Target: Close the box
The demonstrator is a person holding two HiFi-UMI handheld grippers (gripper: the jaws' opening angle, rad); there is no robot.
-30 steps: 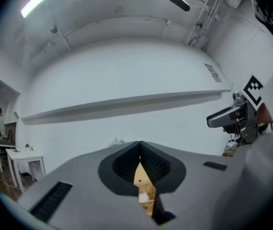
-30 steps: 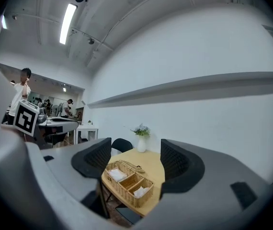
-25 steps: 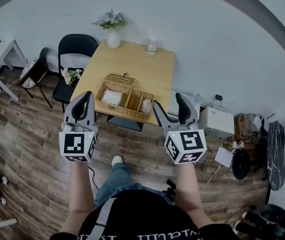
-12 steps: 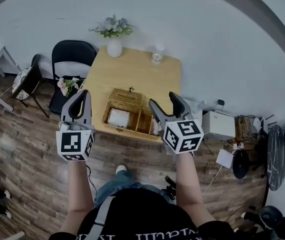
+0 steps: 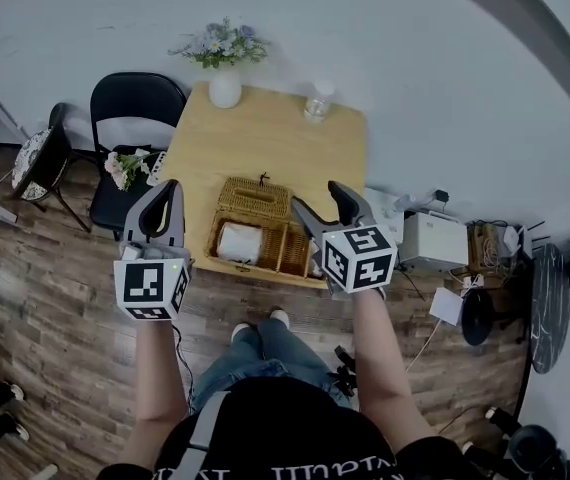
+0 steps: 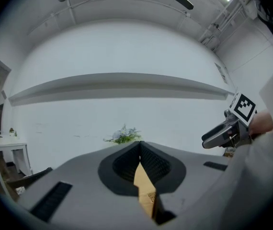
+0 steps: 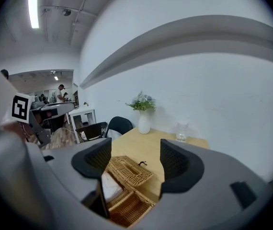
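The right gripper (image 5: 317, 198) hangs with its jaws spread wide and nothing between them but air. In the right gripper view (image 7: 135, 157) the wicker box (image 7: 127, 195) shows through the gap, beyond the jaws and untouched. The left gripper (image 5: 168, 193) has its jaws pressed together at the tips, empty, and in its own view (image 6: 140, 145) it looks level at the wall.

Over the last second both grippers have travelled toward 12 o'clock. The box (image 5: 265, 238), which lay well ahead of them, now sits between them in the head view, the right jaws near its 3 o'clock end. In the right gripper view it has grown from a small shape low down to something that fills the gap. Neither pair of jaws has altered its setting.

The box stands open at the 6 o'clock edge of the wooden table (image 5: 265, 138). Its lid (image 5: 255, 196) is thrown back on the 12 o'clock side, with a small handle showing. A white bundle (image 5: 240, 240) lies in the 9 o'clock compartment. A vase (image 5: 225, 88) stands at the table's 11 o'clock corner, a glass (image 5: 317, 103) at 1 o'clock.

This reads as an approach nearly finished. Closing has not begun, and the spread right gripper looks best placed to take the lid.
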